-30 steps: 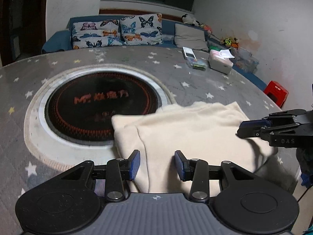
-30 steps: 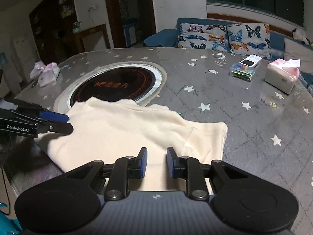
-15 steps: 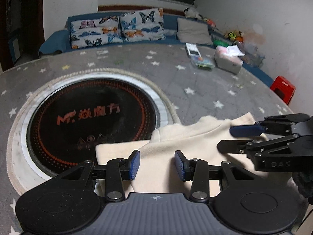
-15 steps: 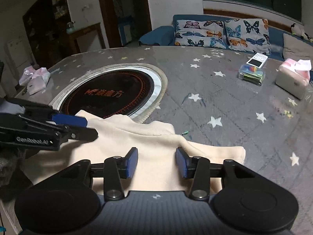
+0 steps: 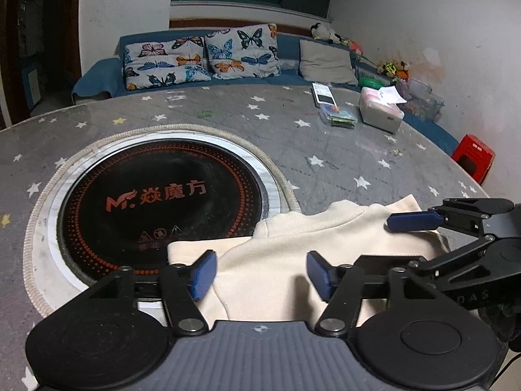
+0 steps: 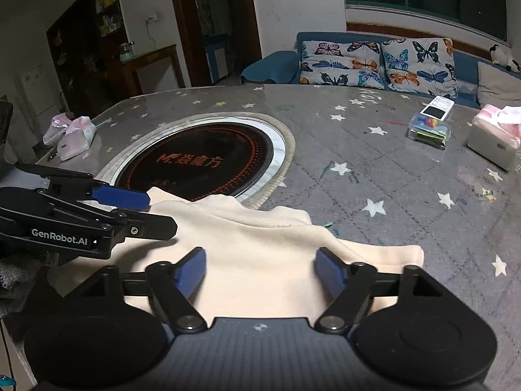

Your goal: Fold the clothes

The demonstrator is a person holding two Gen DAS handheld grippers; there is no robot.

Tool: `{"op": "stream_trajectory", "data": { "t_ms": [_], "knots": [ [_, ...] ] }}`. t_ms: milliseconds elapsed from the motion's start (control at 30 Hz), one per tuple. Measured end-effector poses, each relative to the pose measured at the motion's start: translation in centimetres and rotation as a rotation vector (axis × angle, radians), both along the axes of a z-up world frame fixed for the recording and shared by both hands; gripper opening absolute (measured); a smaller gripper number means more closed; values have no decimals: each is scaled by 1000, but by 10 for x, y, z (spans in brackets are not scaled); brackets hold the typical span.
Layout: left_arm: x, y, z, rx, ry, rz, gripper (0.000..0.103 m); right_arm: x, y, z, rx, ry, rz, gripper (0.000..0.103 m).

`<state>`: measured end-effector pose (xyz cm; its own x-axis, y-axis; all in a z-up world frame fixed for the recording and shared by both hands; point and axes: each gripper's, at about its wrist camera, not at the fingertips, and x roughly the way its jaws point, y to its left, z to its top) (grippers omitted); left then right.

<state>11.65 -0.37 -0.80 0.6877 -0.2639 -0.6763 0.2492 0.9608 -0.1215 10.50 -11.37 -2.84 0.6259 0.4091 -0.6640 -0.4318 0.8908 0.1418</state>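
Note:
A cream garment (image 5: 293, 254) lies folded at the near edge of the round table, beside the black cooktop; it also shows in the right wrist view (image 6: 260, 254). My left gripper (image 5: 260, 272) is open just above the garment's near left part, holding nothing. My right gripper (image 6: 260, 268) is open wide over the garment's near right part, also empty. Each gripper shows in the other's view: the right gripper (image 5: 410, 228) at the garment's right edge, the left gripper (image 6: 146, 208) at its left edge.
A round black induction cooktop (image 5: 162, 202) is set into the grey star-patterned table (image 5: 325, 137). At the far right stand a tissue box (image 5: 381, 114), a small clear box (image 5: 338, 117) and a remote. A pink bag (image 6: 71, 133) lies at the far left. A sofa stands behind.
Both grippers have moved forward and lower over the garment. Both sets of jaws have opened wider, the right from nearly closed.

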Motion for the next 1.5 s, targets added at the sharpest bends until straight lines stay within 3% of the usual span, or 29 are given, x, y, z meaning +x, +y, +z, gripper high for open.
{"op": "stream_trajectory", "data": {
  "t_ms": [433,767,1233,1500],
  "knots": [
    [-24,10,12,1,-61,44,91,-22,4,10,17,-50,-17,103],
    [-44,13,21,6,-104,65,103,-44,1,19,29,-86,-42,103],
    [-71,18,27,-9,-144,108,103,-74,-4,28,103,-121,-9,103],
    [-81,35,27,11,-144,176,103,-81,22,29,28,-97,119,102]
  ]
}}
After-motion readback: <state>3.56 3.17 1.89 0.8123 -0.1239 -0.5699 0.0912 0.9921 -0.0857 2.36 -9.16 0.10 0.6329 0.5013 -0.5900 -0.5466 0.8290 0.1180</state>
